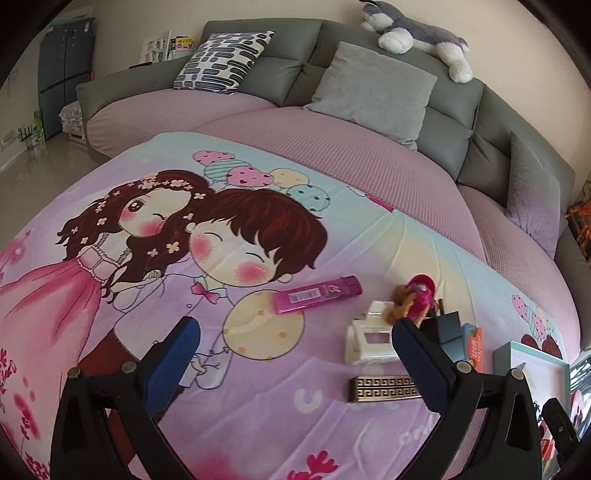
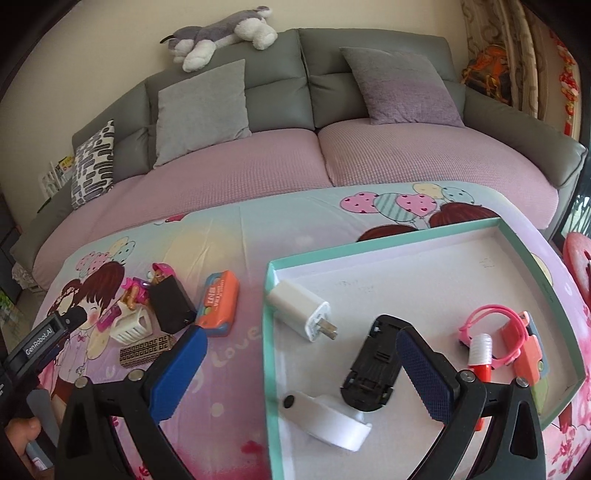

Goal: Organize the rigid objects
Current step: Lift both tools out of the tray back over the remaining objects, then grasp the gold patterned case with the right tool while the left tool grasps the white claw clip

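You've got a grey sofa (image 1: 369, 74) behind the desk, w/ pink-purple seat covers (image 2: 229, 173). A husky plush (image 1: 417, 33) lies along the top of the backrest. Cushions on it: black-and-white patterned one (image 1: 225, 59) at the left end, plain grey one (image 1: 373, 92) next to it, purplish one (image 2: 406, 85) further right. Cartoon-print sheet (image 1: 177, 229) w/ a girl, a boy & balloons covers the desk. Dark cabinet (image 1: 64, 74) stands far left on the tiled floor (image 1: 40, 162). Patterned curtain (image 2: 509, 48) hangs far right.

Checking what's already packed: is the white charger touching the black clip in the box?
Apart. The right wrist view shows bare box floor between the white charger and the black clip.
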The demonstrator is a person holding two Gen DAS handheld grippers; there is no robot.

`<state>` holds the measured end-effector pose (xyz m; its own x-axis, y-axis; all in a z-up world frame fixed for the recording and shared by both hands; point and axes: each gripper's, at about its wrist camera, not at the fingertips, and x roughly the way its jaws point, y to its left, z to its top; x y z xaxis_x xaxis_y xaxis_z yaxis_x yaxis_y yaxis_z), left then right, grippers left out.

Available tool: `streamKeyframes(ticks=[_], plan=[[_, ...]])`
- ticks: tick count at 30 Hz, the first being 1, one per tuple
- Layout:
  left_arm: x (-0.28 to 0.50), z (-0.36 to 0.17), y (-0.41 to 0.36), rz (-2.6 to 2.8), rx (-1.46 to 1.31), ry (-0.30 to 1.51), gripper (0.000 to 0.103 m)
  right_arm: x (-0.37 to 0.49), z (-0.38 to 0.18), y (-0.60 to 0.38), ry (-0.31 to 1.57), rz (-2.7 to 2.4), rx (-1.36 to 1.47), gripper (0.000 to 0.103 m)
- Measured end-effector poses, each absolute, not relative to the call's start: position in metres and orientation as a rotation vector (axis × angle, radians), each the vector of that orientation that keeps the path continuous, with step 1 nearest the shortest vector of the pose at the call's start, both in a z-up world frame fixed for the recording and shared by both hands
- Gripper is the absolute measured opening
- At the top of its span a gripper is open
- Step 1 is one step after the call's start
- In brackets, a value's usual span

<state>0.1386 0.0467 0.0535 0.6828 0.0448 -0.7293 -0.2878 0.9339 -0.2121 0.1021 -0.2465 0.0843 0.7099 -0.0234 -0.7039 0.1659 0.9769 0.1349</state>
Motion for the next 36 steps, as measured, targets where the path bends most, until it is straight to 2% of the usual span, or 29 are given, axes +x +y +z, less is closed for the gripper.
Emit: streamKeyframes(ticks=[18,36], plan=[[0.135,0.018,0.109,0.29,-0.332,0.947,0.103,0.158,0.029,-0.102,0.948,0.153,-0.009,0.103],[0.138,0.011,0.108,0.246,-0.352,0.983,0.103,0.177,0.005,-0.075,0.966,0.132,-0.076,0.103]])
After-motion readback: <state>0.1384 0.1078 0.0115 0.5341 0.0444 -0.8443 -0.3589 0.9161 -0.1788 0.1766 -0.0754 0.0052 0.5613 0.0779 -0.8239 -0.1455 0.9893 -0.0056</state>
